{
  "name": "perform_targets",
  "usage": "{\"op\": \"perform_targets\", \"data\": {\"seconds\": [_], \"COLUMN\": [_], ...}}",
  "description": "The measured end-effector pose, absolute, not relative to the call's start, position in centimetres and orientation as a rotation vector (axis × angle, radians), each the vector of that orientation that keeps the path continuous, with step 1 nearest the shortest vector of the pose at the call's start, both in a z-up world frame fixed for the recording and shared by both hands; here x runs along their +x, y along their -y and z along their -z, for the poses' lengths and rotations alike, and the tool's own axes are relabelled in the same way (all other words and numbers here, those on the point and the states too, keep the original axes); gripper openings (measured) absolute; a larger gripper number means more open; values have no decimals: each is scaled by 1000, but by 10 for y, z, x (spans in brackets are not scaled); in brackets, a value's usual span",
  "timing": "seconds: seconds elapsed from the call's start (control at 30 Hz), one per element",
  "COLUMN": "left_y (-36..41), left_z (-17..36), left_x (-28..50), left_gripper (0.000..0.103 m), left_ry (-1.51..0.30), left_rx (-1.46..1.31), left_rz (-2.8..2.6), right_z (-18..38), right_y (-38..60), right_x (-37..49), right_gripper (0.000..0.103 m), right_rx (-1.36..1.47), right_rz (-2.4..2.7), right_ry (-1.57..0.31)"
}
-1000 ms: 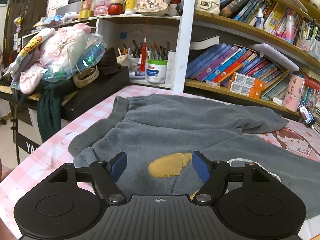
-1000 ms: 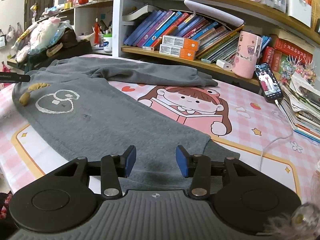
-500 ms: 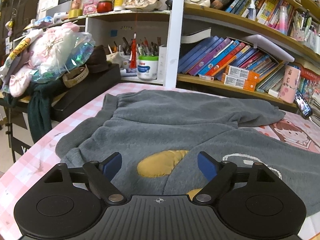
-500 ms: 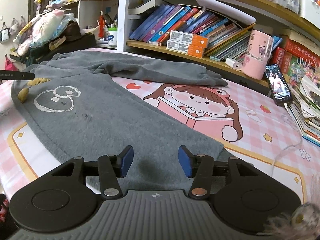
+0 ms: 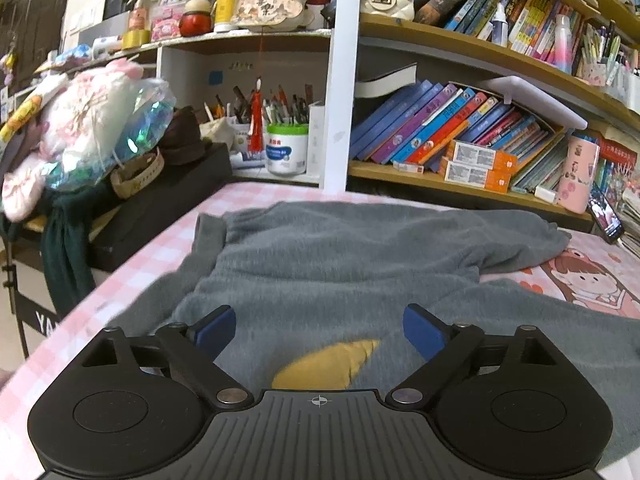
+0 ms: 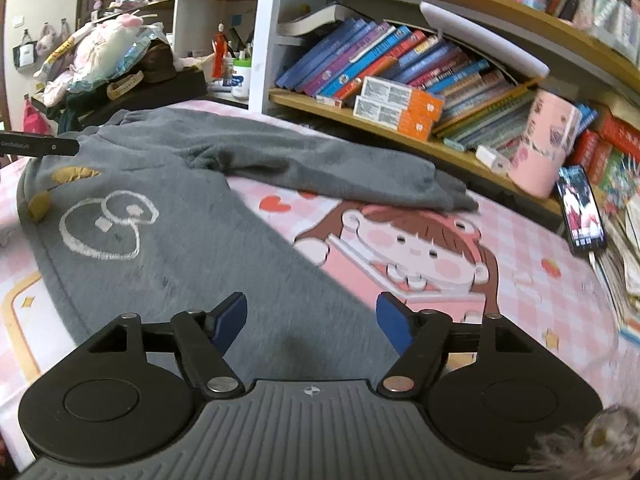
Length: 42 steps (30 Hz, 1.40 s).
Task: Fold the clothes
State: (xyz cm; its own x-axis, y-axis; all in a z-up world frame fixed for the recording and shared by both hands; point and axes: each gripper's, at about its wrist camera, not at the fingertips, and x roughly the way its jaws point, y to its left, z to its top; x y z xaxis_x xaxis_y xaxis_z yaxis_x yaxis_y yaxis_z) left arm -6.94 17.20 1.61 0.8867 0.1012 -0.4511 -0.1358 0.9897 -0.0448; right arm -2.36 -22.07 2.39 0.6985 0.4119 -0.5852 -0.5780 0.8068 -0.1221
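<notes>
The grey trousers [image 6: 168, 248] lie spread across the pink checked desk [image 6: 540, 304], one leg [image 6: 320, 164] running toward the upper right of the frame. Both my jaws stand apart and empty: left gripper [image 5: 318, 330] over the waist, right gripper [image 6: 310, 320] over the near leg's cuff end. I judge each must close on cloth next.

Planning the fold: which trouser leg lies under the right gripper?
The near leg with the white outline print; the right gripper hangs open above it. The far leg lies beside the bookshelf.
</notes>
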Motion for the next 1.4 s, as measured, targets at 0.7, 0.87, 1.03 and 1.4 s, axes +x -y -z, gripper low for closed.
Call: {"op": "perform_targets", "data": {"seconds": [0.7, 0.87, 1.03, 1.4], "left_y": [-197, -206, -213, -231], "left_z": [-56, -51, -39, -21], "left_x": [44, 83, 114, 163], "left_gripper": [98, 98, 98, 98], "left_ry": [-473, -506, -547, -620], "left_rx": [134, 209, 288, 320], "left_rz": [-75, -53, -34, 27], "right_z": [-62, -53, -35, -5], "right_y": [217, 215, 204, 189], "right_x": [165, 228, 277, 328], "right_gripper": [75, 75, 73, 69], "right_rx": [-379, -346, -348, -433], "right_rz": [-666, -647, -613, -619], "right_ry": [-558, -598, -623, -684]}}
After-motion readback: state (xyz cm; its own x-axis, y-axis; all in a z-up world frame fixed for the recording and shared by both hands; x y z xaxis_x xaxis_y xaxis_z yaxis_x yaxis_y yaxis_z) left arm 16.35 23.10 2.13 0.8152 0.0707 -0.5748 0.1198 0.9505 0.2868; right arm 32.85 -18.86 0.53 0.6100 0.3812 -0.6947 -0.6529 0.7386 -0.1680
